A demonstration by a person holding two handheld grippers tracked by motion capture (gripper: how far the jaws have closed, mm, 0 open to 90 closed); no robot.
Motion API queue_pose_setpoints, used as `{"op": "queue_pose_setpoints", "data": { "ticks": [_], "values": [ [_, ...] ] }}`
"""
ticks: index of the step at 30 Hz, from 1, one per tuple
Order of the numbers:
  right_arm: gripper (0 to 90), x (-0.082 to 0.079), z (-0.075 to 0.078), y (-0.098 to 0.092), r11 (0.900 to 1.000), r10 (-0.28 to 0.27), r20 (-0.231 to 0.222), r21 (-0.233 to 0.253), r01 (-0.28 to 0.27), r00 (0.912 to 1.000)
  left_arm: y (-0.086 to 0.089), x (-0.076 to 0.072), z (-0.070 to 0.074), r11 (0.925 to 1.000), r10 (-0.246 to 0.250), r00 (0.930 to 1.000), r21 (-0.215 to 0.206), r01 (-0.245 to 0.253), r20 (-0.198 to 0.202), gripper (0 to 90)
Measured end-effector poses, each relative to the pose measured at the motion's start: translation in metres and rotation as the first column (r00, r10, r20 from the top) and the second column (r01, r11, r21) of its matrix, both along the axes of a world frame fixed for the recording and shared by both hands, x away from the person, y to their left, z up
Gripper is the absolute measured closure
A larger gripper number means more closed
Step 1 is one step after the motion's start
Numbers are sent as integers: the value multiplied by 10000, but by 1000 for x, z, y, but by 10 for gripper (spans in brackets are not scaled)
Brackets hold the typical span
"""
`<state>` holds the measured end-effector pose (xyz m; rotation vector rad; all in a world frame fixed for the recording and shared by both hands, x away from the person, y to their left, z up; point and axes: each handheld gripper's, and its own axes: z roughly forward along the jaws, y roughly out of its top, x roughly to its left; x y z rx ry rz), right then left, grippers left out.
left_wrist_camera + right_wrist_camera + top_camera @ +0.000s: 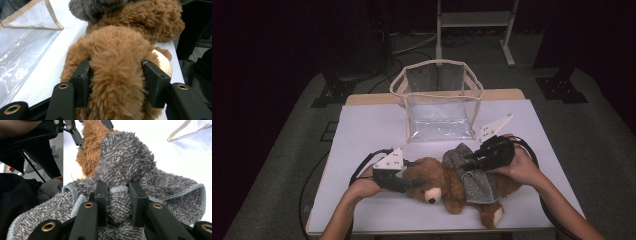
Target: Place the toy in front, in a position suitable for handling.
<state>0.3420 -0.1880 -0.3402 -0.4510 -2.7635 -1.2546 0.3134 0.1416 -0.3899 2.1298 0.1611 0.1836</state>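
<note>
I see the white worktop (367,125) carrying a clear plastic bag (438,100) and a brown teddy bear (447,187).

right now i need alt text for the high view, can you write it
A person's two hands each hold a tool on a brown teddy bear in a grey hoodie, lying on a white table. An open clear bag stands behind.

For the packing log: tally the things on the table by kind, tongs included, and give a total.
Brown teddy bear: 1
Grey fleece garment on the bear: 1
Clear bag with beige trim: 1
Tongs: 2, the left tongs shut on the bear's head, the right tongs shut on the garment
Total: 5
</note>
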Motion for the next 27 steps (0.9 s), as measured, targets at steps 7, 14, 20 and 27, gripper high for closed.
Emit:
{"op": "queue_pose_setpoints", "data": {
  "ticks": [7, 14, 20, 27],
  "values": [
    [711, 2, -9, -17, 9978, -609, -161, 244, 613, 9980, 0, 1, 2, 9999, 4, 10000, 132, -3, -31, 439],
    [716, -16, -19, -7, 9992, -271, 27, 290, 270, 9996, -6, 0, 13, 9998, -49, 9993, 206, 57, -382, 285],
    [714, -31, -14, -6, 9999, -43, 377, 157, 37, 9993, -23, -2, 11, 9972, -301, 9991, 677, 321, -300, 312],
    [707, -11, -3, -13, 9948, -809, 481, 663, 776, 9956, -18, -5, 7, 9970, -484, 9984, 585, 500, -281, 380]
  ]
}}
